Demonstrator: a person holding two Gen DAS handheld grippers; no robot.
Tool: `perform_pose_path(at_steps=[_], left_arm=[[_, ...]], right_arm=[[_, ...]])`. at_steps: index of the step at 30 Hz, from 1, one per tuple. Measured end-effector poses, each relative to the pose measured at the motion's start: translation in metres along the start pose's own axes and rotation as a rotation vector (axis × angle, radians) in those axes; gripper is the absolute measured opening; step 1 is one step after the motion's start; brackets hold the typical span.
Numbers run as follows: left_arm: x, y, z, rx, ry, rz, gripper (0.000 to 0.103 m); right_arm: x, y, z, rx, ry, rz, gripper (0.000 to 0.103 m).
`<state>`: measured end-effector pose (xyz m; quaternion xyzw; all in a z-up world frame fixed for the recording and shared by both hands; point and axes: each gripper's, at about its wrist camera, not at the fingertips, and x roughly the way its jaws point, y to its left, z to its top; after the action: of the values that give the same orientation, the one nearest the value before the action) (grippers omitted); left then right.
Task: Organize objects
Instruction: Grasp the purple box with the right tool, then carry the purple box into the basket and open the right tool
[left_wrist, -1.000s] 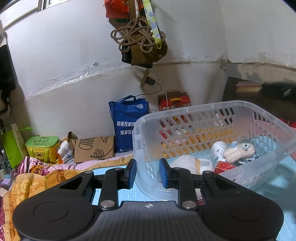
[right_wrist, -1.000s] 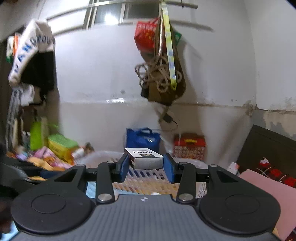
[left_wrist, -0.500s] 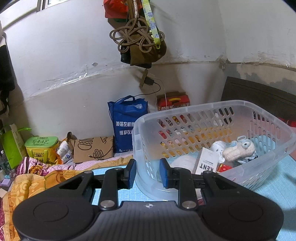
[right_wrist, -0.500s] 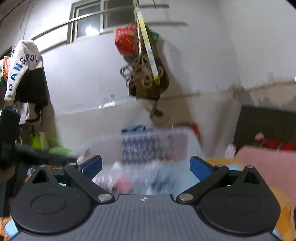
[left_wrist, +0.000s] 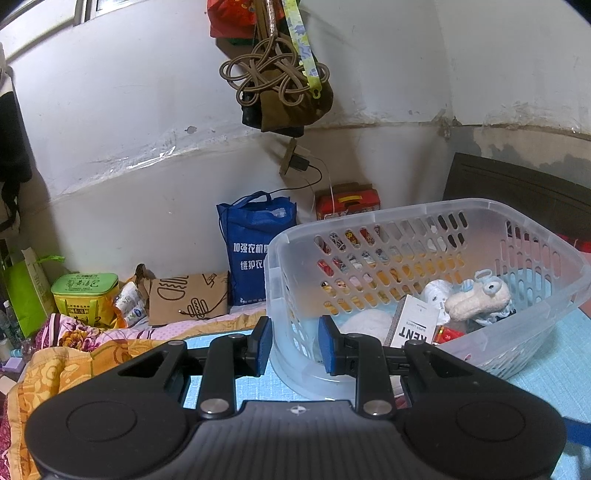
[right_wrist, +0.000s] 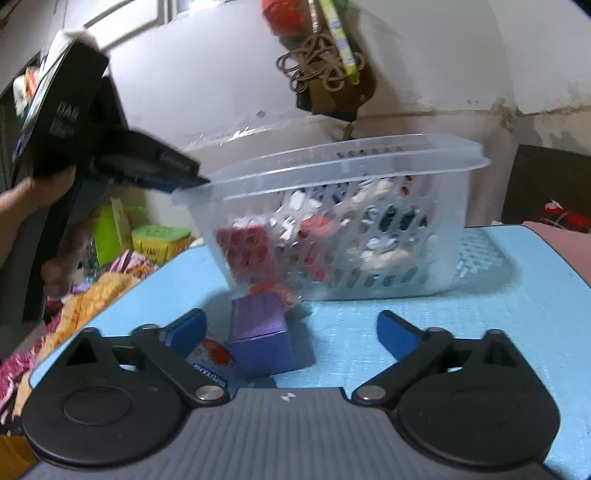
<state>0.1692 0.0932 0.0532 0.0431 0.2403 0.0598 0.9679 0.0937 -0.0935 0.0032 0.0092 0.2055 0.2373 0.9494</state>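
Observation:
A clear plastic basket (left_wrist: 546, 236) stands on the blue mat (right_wrist: 498, 321). It holds a white KENT box (left_wrist: 415, 326), a plush toy (left_wrist: 476, 297) and other small items. My left gripper (left_wrist: 293, 345) is shut on the basket's near-left wall, one finger inside and one outside. It shows in the right wrist view (right_wrist: 184, 173) at the basket's rim (right_wrist: 332, 158). My right gripper (right_wrist: 291, 328) is open and empty, low over the mat. A purple box (right_wrist: 260, 332) lies between its fingers, beside a flat packet (right_wrist: 210, 360).
A blue bag (left_wrist: 255, 251), a red box (left_wrist: 347, 201), a brown paper bag (left_wrist: 188, 295) and a green tin (left_wrist: 85, 291) stand along the back wall. Patterned bedding (left_wrist: 74, 347) lies left of the mat. A bag with cord (left_wrist: 284, 77) hangs overhead.
My right gripper opened and let go of the KENT box, which now lies in the basket. It then dropped low toward the purple box. The left gripper has kept its hold.

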Motion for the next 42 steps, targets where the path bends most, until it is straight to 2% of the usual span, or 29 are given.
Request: perform_pose_path(at_steps=[5, 6, 8, 10, 16, 22, 29, 42], left_arm=[[-0.001, 0.0, 0.0, 0.0, 0.0, 0.0, 0.031], [-0.001, 0.0, 0.0, 0.001, 0.0, 0.0, 0.031], [-0.001, 0.0, 0.001, 0.003, 0.0, 0.0, 0.031], [-0.001, 0.0, 0.001, 0.004, -0.002, -0.002, 0.031], [-0.001, -0.001, 0.001, 0.006, -0.003, -0.002, 0.031], [-0.002, -0.002, 0.0, 0.004, -0.002, 0.0, 0.031], [-0.001, -0.003, 0.001, -0.001, -0.001, 0.006, 0.031], [-0.001, -0.003, 0.001, -0.002, -0.002, 0.007, 0.031]], right_arm=[[0.014, 0.011, -0.003, -0.057, 0.059, 0.013, 0.067], [0.017, 0.012, -0.004, -0.062, 0.067, 0.008, 0.066], [0.021, 0.012, -0.006, -0.066, 0.083, 0.009, 0.046], [0.019, 0.01, -0.008, -0.053, 0.079, 0.027, 0.045], [0.004, 0.005, -0.01, -0.055, 0.023, -0.008, 0.044], [-0.018, -0.013, -0.009, -0.034, -0.042, -0.099, 0.044], [-0.026, -0.035, -0.015, 0.01, -0.048, -0.151, 0.044], [-0.041, -0.037, -0.019, 0.016, -0.101, -0.19, 0.044]])
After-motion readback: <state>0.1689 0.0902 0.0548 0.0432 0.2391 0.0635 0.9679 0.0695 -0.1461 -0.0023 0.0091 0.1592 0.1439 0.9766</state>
